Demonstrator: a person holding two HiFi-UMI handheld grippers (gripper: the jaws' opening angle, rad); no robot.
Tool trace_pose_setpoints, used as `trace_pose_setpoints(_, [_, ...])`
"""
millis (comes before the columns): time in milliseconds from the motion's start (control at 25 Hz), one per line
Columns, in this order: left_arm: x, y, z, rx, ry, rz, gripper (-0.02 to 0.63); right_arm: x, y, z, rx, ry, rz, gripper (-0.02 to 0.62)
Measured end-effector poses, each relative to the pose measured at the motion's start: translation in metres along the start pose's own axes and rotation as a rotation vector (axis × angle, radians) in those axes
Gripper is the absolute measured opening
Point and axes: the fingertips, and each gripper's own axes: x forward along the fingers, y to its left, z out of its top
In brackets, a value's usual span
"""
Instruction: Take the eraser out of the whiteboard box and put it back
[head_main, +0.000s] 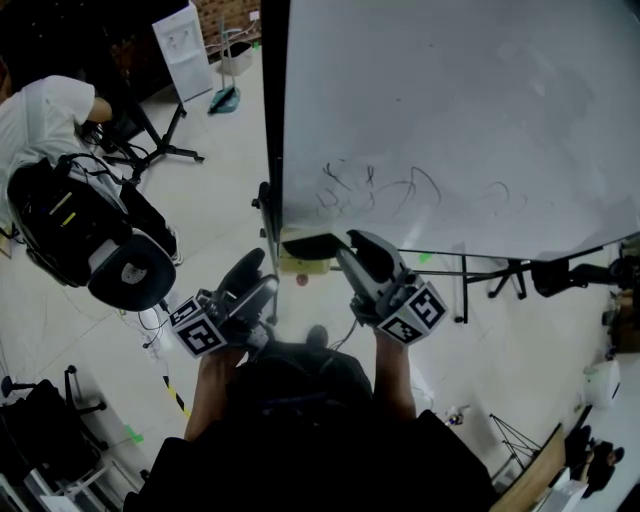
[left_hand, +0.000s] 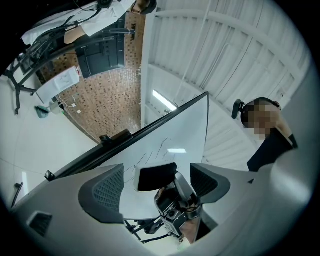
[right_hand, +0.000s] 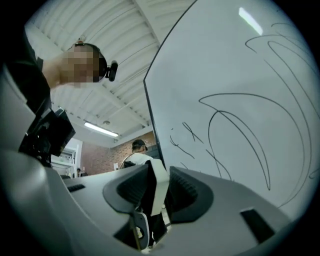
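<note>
R gripper (right_hand: 156, 191): clamped on eraser (right_hand: 158, 186), pads pressing both flat sides. White body w/ dark felt face, seen edge-on btwn pads. In head view, up at lower left corner of whiteboard (head_main: 450, 110); touching board surface or just off it, can't tell. Eraser out of box, just above pale yellowish box (head_main: 305, 266) at that same corner. Small red dot (head_main: 302, 280) just under box.

L gripper (left_hand: 156, 186): jaws wide apart, nothing gripped. Eraser + R gripper visible beyond the gap, not in it. In head view, lower than R gripper and to its left, below board's bottom edge, well clear of box.

Black marker scribbles (head_main: 372, 188) along lower part of board, above eraser.

Off to upper left on floor: person in white top (head_main: 40, 110), black bag (head_main: 60, 215) just beside.
</note>
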Motion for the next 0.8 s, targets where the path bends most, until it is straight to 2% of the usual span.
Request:
trace_pose_setpoints(440, [0.002,-0.008,-0.004,0.006,0.014,-0.007,0.407,-0.017,0.005,0.054,0.149,-0.255,0.051,0.152])
trace_pose_setpoints(800, [0.003,-0.01,-0.006,0.013,0.017,-0.011,0.408,-0.026,0.006,0.081,0.242,-0.384,0.083,0.152])
